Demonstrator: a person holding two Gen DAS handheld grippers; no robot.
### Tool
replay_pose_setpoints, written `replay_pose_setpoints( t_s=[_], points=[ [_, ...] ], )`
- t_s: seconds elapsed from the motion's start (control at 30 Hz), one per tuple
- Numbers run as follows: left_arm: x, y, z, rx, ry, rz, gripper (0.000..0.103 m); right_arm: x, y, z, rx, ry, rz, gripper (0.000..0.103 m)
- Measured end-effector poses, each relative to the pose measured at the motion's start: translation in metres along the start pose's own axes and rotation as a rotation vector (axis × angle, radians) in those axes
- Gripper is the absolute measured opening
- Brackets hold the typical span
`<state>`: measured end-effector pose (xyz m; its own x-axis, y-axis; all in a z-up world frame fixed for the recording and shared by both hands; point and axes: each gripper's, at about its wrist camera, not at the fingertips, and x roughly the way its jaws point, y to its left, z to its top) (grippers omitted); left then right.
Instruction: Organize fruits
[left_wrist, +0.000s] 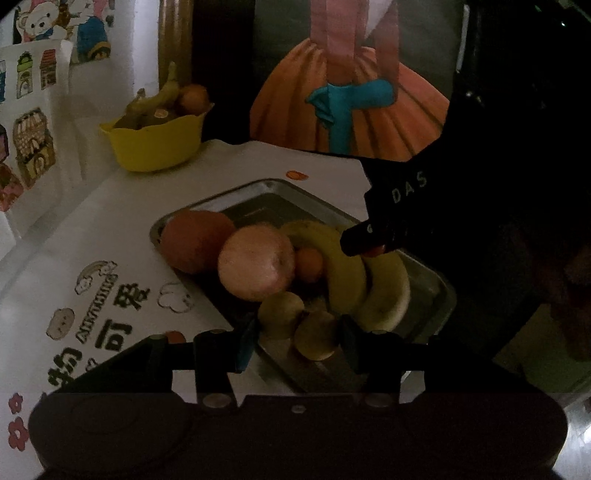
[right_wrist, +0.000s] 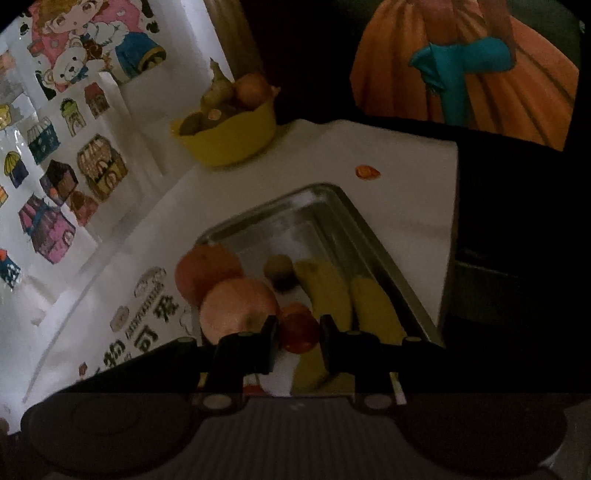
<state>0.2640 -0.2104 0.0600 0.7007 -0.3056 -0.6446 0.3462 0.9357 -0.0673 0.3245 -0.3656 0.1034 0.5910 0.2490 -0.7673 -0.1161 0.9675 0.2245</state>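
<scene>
Jaws: left gripper (left_wrist: 297, 341) apart, right gripper (right_wrist: 298, 332) clamping small red fruit (right_wrist: 298, 333) — casing (left_wrist: 408, 190) reads "DAS" (partial).

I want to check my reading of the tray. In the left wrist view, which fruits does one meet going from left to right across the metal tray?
Orange → apple → small tangerine → two bananas, the right hand-held gripper above them. The two small fruits at the near edge overlap this order, so I leave them out.

Orange (left_wrist: 195, 240), apple (left_wrist: 255, 263), bananas (left_wrist: 369, 288) etc. piled in metal tray (left_wrist: 284, 192).
</scene>
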Motion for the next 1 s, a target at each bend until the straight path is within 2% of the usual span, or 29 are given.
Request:
replay_pose_setpoints(
  t_s=[0.33, 0.63, 0.83, 1.0],
  points=[
    [-0.001, -0.011, -0.015, 0.021, 0.026, 0.017, 0.05, 0.0, -0.001, -0.028, 0.021, 0.06, 0.026, 0.027],
    [0.002, -0.008, -0.023, 0.038, 0.029, 0.027, 0.05, 0.0, -0.005, -0.039, 0.044, 0.068, 0.033, 0.028],
    [0.003, -0.008, -0.032, 0.093, -0.004, 0.005, 0.05, -0.001, -0.006, -0.048, 0.041, 0.02, 0.04, 0.029],
    [0.008, -0.009, -0.036, 0.157, -0.056, -0.017, 0.051, -0.003, -0.004, -0.057, -0.041, -0.035, 0.061, 0.029]
  ],
)
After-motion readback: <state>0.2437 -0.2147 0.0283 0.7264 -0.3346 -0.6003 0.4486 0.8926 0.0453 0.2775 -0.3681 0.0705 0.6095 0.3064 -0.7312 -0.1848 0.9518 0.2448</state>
